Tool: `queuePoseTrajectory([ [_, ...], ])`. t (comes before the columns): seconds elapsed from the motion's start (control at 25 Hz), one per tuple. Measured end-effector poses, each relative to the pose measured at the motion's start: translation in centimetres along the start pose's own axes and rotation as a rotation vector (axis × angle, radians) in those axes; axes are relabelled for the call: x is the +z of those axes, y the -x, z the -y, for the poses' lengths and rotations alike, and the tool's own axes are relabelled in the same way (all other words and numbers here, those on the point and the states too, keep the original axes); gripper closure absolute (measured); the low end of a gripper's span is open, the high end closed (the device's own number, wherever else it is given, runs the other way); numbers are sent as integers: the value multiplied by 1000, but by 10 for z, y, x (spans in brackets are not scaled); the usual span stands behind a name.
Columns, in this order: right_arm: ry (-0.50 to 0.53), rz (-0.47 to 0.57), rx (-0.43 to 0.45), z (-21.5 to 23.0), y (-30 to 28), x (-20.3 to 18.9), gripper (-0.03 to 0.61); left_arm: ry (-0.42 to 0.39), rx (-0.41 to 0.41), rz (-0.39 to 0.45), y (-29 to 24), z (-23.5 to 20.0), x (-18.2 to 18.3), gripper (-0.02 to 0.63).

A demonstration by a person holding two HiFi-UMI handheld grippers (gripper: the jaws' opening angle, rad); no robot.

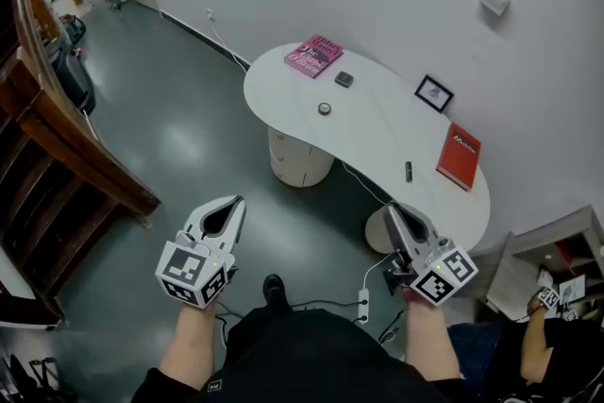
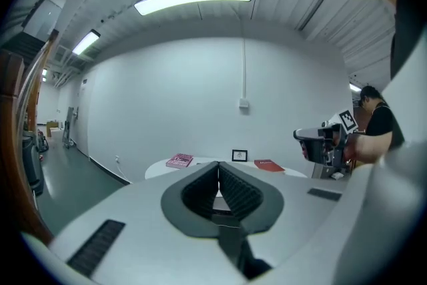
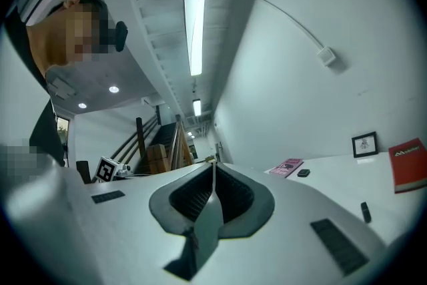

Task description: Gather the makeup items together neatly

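on the table [image 1: 283,92] lie two books [image 1: 314,56], one frame [image 1: 433,93], three makeup items [image 1: 343,79].

I see three makeup items lying well apart on the white table [image 1: 377,123]. A small dark square compact [image 1: 343,79] sits flat at the far left. A little round tin [image 1: 325,109] is nearer, by the left edge. A slim black tube [image 1: 409,171] lies flat, nearest, to the right.

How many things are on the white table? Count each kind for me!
Books: 2 (pink book, red book)
Frame: 1
Small makeup things: 3 (square case, round case, black tube)
Total: 6
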State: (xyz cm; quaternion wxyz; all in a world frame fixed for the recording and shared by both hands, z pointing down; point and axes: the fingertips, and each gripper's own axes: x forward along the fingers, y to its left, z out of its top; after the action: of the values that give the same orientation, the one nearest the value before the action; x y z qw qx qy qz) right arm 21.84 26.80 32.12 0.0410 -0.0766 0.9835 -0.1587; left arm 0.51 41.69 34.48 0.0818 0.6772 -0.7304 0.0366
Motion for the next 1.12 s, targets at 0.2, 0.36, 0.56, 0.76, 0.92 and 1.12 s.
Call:
queuePoseTrajectory([
  [0.2, 8, -44, 12, -3, -65, -9, 541, 11, -20, 1, -14, -50, 2, 600],
  [0.36, 11, -68, 13, -3, -98, -15, 541, 24, -23, -3, -24, -79, 1, 600],
  [0.56, 1, -75, -7, 21, -116, -14, 541, 43, -47, -23, -55, -92, -6, 600],
  [0.76, -17, -62, -30, 69, -135, -12, 541, 25, -85, -46, -106, -98, -2, 600],
  [0.92, -17, -57, -24, 115, -163, -5, 541, -7, -95, -47, -157, -108, 13, 600],
  [1.12, -5, -71, -14, 177, -200, 10, 541, -17, -96, -52, -228, -124, 36, 600],
])
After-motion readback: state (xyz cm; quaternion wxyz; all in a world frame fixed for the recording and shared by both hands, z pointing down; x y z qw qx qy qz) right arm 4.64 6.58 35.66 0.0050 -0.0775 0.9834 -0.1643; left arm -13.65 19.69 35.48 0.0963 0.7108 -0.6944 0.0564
